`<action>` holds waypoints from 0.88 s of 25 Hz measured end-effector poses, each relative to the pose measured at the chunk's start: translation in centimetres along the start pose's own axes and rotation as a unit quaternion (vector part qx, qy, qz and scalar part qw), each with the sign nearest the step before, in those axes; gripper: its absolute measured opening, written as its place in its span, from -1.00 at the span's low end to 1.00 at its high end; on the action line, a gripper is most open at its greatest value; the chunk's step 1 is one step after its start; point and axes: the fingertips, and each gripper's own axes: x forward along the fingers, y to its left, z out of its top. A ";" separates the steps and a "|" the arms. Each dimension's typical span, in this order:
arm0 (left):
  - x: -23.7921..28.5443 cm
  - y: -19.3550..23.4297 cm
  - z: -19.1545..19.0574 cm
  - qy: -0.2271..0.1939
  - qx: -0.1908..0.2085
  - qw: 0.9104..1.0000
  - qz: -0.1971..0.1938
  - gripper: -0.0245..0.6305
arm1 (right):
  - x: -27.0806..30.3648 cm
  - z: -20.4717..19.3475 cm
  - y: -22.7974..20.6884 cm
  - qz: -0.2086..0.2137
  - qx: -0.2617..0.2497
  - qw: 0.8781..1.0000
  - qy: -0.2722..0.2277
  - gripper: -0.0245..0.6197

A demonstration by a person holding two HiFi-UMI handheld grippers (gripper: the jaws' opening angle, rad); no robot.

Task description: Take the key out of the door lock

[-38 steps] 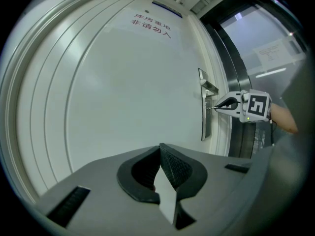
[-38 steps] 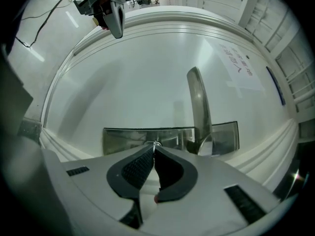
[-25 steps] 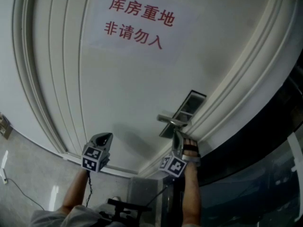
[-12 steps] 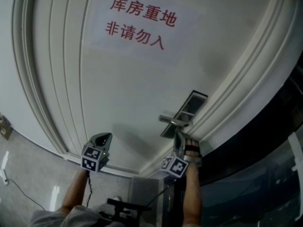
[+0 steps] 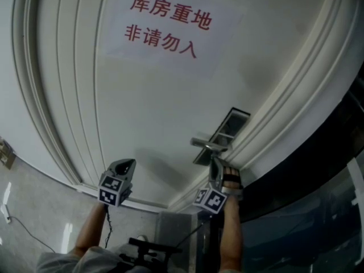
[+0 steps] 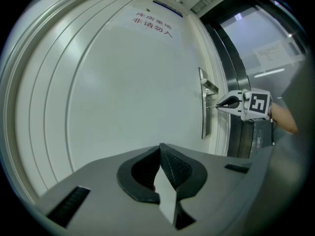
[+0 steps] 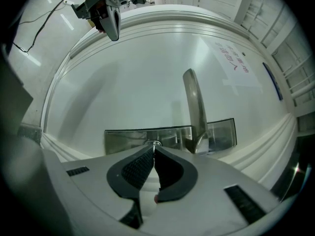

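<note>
Checking head view: right gripper (image 5: pixel 214 165) tips sit at the lock plate (image 5: pixel 223 131), just under the handle (image 5: pixel 208 145). The left gripper (image 5: pixel 126 165) hangs well apart from the lock and does not touch the door (image 5: pixel 159 107).

Left gripper view: its jaws are pressed together w/ nothing between. The key (image 6: pixel 212 106) shows as a thin shank bridging lock plate and right gripper tips, i.e. in the lock, not yet out.

Right gripper view: jaws clenched on the key head, at the very tips only.

Risks (est.):
- Off-axis pull: shank binds or bends.
- Minimal pad contact: slip; key drops or stays put.
- Key not at neutral pos.: cylinder won't release.
- Gripper body may bump the handle.
</note>
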 end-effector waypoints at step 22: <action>-0.6 -0.5 0.2 -0.006 0.005 1.000 0.003 -0.90 | -0.5 0.1 0.1 -0.006 0.010 1.000 -0.007 -0.86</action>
